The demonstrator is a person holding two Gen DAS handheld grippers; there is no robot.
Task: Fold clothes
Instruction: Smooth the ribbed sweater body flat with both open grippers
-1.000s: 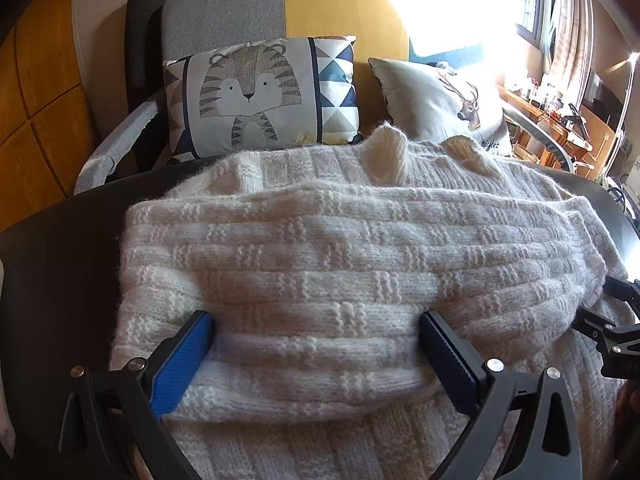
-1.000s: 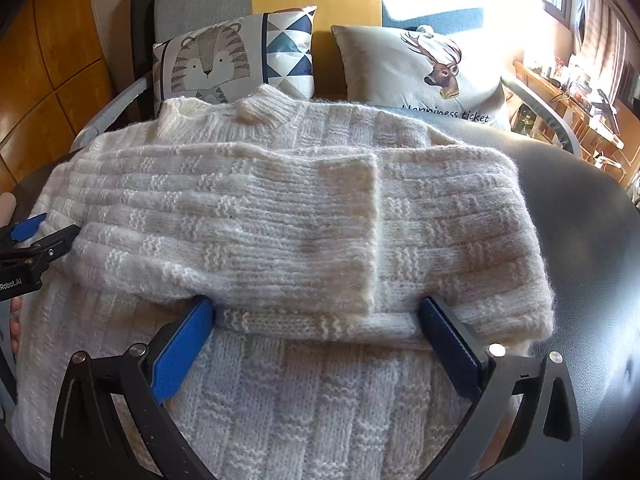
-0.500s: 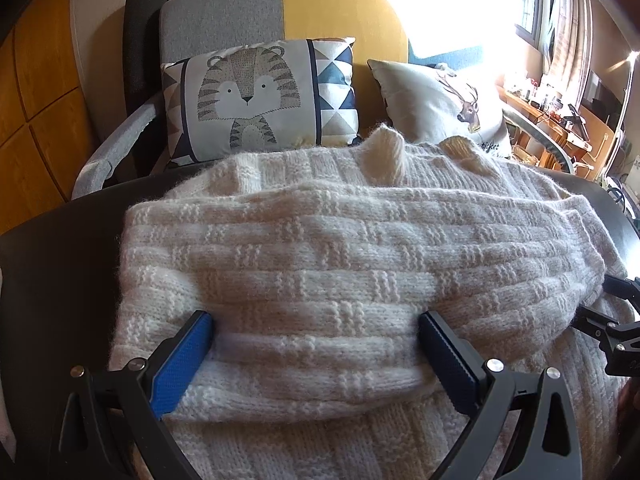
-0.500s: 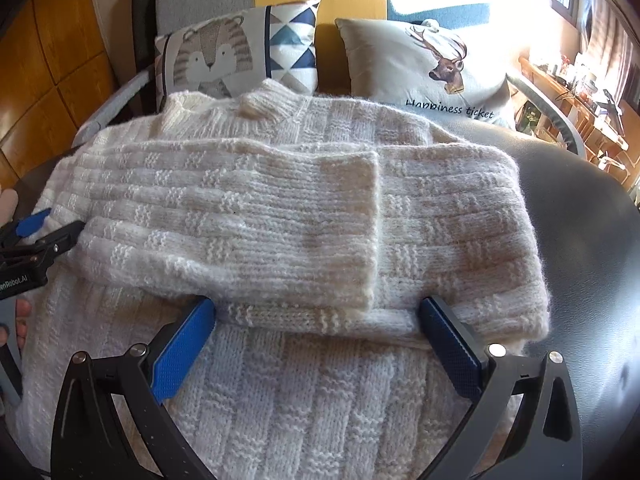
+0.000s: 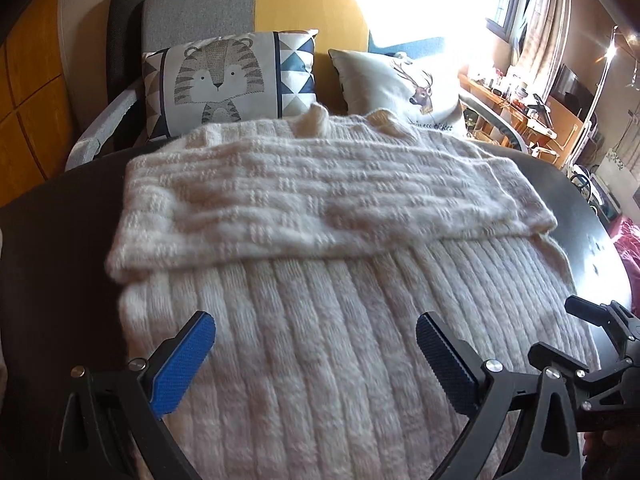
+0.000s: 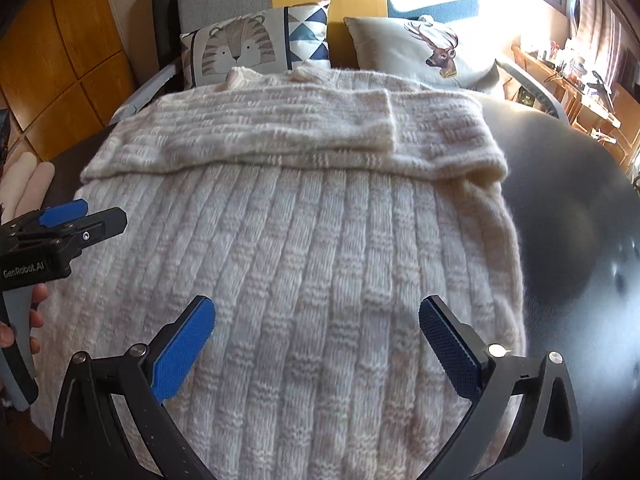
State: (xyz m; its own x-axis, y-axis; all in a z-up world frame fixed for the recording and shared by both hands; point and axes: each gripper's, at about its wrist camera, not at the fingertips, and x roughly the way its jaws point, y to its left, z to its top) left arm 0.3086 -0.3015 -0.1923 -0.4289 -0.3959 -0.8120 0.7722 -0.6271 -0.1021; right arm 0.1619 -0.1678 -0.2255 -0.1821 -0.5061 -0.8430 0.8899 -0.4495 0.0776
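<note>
Right wrist view: both grippers, right gripper (image 6: 316,344) and left gripper (image 5: 316,354), hover with fingers spread over the sweater (image 6: 304,248), sleeves crossed flat for folding.

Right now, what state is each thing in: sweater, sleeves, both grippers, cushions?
Sweater: flat on the dark table, body unfolded.
Sleeves: folded across the chest, overlapping.
Left gripper: open, empty.
Right gripper: open, empty.
Tiger cushion, deer cushion: propped upright.

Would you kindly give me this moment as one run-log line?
task: fold clothes | sweater: flat on dark table, sleeves folded across chest | left gripper: open, empty | right gripper: open, empty
</note>
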